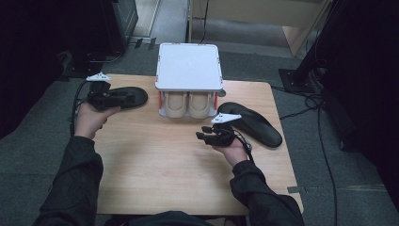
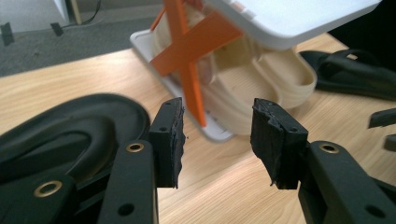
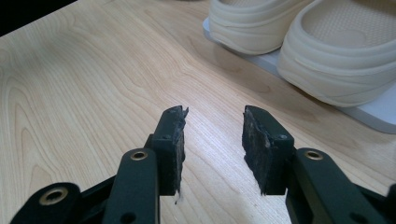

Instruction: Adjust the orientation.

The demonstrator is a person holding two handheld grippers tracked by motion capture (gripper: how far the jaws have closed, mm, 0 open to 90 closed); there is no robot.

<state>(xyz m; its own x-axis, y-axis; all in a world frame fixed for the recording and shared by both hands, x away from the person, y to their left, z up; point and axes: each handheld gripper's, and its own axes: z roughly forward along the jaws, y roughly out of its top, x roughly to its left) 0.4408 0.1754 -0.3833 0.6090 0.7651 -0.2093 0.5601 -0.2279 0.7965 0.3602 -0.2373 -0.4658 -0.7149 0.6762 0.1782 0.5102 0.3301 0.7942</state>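
Observation:
A white two-tier rack [image 1: 188, 66] stands at the table's far middle, with a pair of cream slippers [image 1: 188, 106] on its lower shelf. One black slipper [image 1: 136, 94] lies left of the rack and another black slipper [image 1: 259, 125] lies to its right. My left gripper [image 1: 123, 98] hovers over the left black slipper [image 2: 70, 126], jaws open and empty [image 2: 217, 140], facing the rack's orange cross brace [image 2: 191, 46]. My right gripper [image 1: 203, 132] is open above bare wood [image 3: 212, 144], just in front of the cream slippers [image 3: 345, 51] and beside the right black slipper.
The wooden table [image 1: 164, 165] has free room across its near half. Grey carpet surrounds it, with cables [image 1: 324, 141] on the floor at the right and dark stands at the back. The right black slipper [image 2: 355, 74] lies behind the rack's far side in the left gripper view.

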